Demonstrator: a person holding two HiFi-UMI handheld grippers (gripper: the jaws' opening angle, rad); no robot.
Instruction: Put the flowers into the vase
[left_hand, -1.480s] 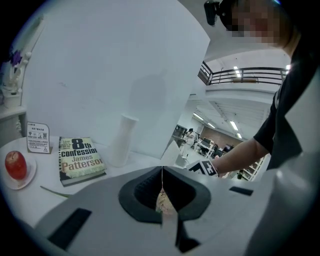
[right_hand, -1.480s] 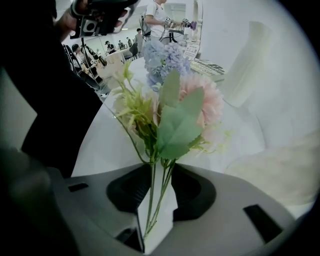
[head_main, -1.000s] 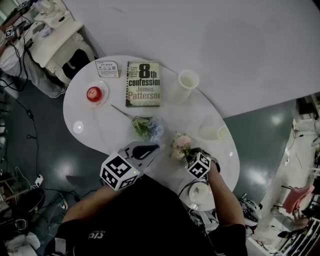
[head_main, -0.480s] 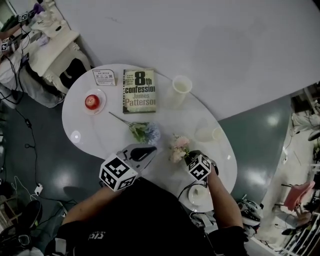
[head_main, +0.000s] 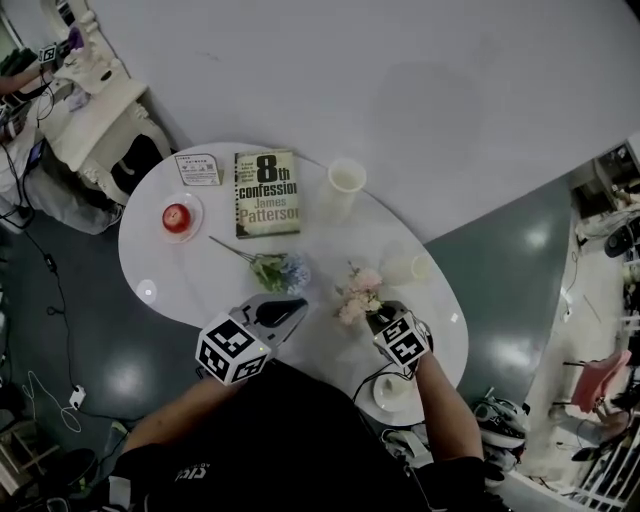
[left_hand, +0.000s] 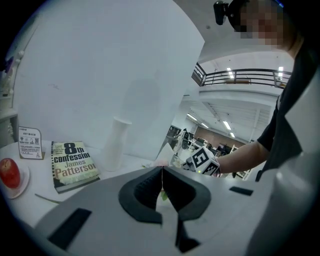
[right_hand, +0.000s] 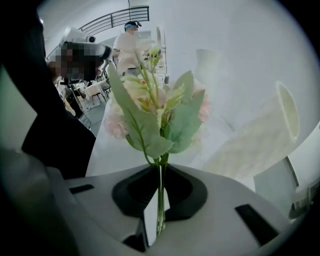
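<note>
Two grippers at the near table edge.

Left gripper (left_hand: 161, 172): jaws together, nothing between them.

Right gripper (right_hand: 160, 170): jaws have just been closing and are now clamped on the thin green stem of the pink flower bunch (right_hand: 155, 100), blooms pointing away from the jaws.

One small plate (head_main: 390, 392) beside the right forearm.

Past the left gripper, one blue flower bunch (head_main: 282, 270) lies flat on the white oval table (head_main: 200, 290).

Two white vases: the tipped vase (head_main: 408, 268) lies on its side just beyond the pink bunch, and the upright vase (head_main: 345, 186) stands at the far edge.

Far side also holds one book (head_main: 267, 193), one red apple (head_main: 176, 215) on one saucer (head_main: 192, 222), and one card (head_main: 197, 169).
</note>
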